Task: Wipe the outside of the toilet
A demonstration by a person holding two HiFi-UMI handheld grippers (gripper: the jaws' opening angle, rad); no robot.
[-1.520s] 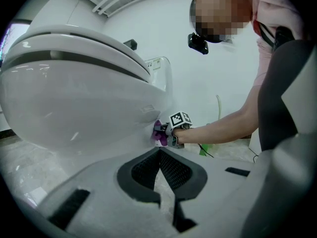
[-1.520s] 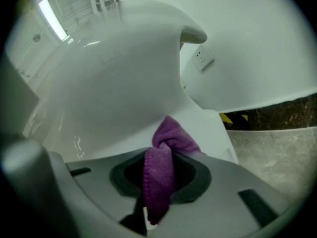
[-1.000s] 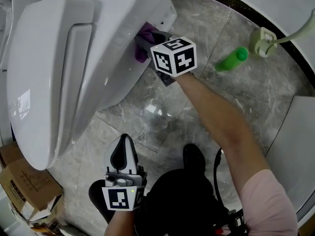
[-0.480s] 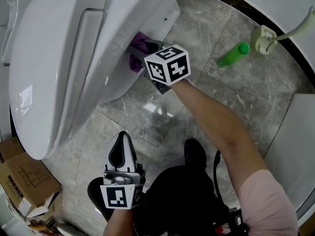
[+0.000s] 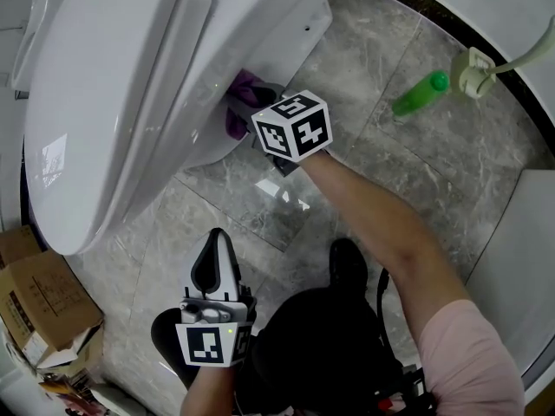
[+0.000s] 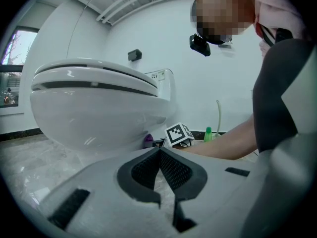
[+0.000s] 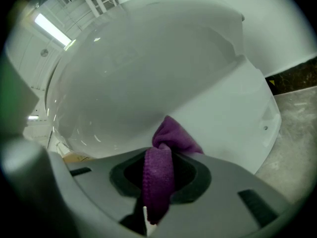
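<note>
Right gripper (image 5: pixel 256 111): its fingers (image 7: pixel 195 176) are clamped on the cloth (image 7: pixel 171 135). A fold is pinched between the pads and a loose bunch stands out past the tips.
Cloth: purple, pressed against the side of the toilet (image 5: pixel 130 102), low on the bowl under the overhang of the seat.
Left gripper (image 5: pixel 217 250): held low over the floor (image 5: pixel 381 172) and well apart from the toilet. Its fingers (image 6: pixel 176 170) are together with nothing between them.
Toilet: white and glossy with the lid down, standing on grey stone tiles.
How the cloth handles: I judge it soft, light and limp, a napped fabric that will bunch and drag as it slides. It needs a deep pinch near its middle, as it has now, so the drag cannot pull it free.
How the toilet handles: hard, smooth glaze, likely slick. It looks fixed and heavy, so there is nothing on it to take hold of. I would press only through the wad of cloth and hold the bare fingertips off the glaze.
Risk: on the curve under the bowl the wad may roll aside and let hard plastic scrape.
Nearby: a green bottle (image 5: pixel 421 94) on the floor, well apart on the right, and cardboard boxes (image 5: pixel 43 306) beside the front of the bowl.
</note>
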